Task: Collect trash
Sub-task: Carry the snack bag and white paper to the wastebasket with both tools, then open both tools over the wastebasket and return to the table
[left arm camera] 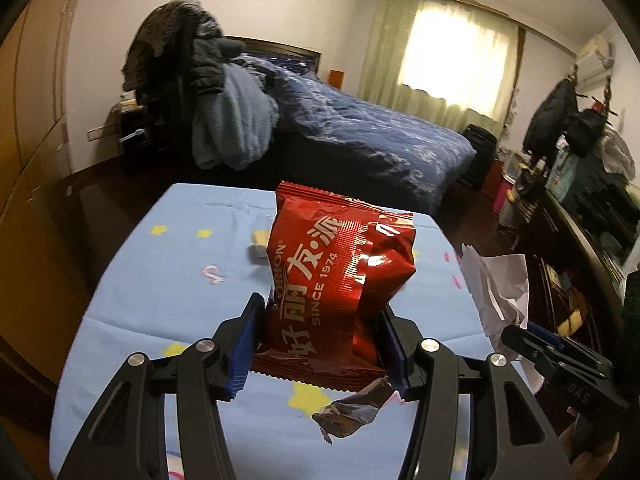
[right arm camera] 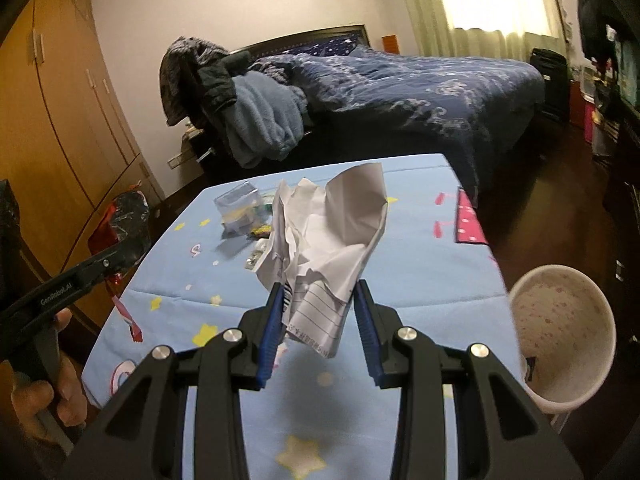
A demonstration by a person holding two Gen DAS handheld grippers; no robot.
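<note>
Left hand-held gripper (left arm camera: pixel 324 312), nearest the left wrist camera: its blue pads clamp the lower part of a red snack wrapper (left arm camera: pixel 340 264), which stands upright above the desk (left arm camera: pixel 160 280), its torn silver-lined flap (left arm camera: pixel 352 412) hanging below the jaws. Right hand-held gripper (right arm camera: pixel 320 296), nearest the right wrist camera: jaws drawn narrow, pinching a crumpled sheet of lined white paper (right arm camera: pixel 328 236) held clear of the desk surface. In the left wrist view the same paper and the right hand-held gripper appear at the right edge, beside the desk. The desk carries a light-blue cover printed with yellow stars. Still lying on it, toward the far side: a clear plastic bag (right arm camera: pixel 238 208) and some small scraps (right arm camera: pixel 260 232) next to it; details too blurred to tell. A white bin (right arm camera: pixel 564 336) with a speckled interior stands just beside the desk's right edge, its mouth open upward. Background: a bed (right arm camera: pixel 420 80) with a dark blue quilt, a wooden wardrobe (right arm camera: pixel 60 112), a curtained window (left arm camera: pixel 452 48).
</note>
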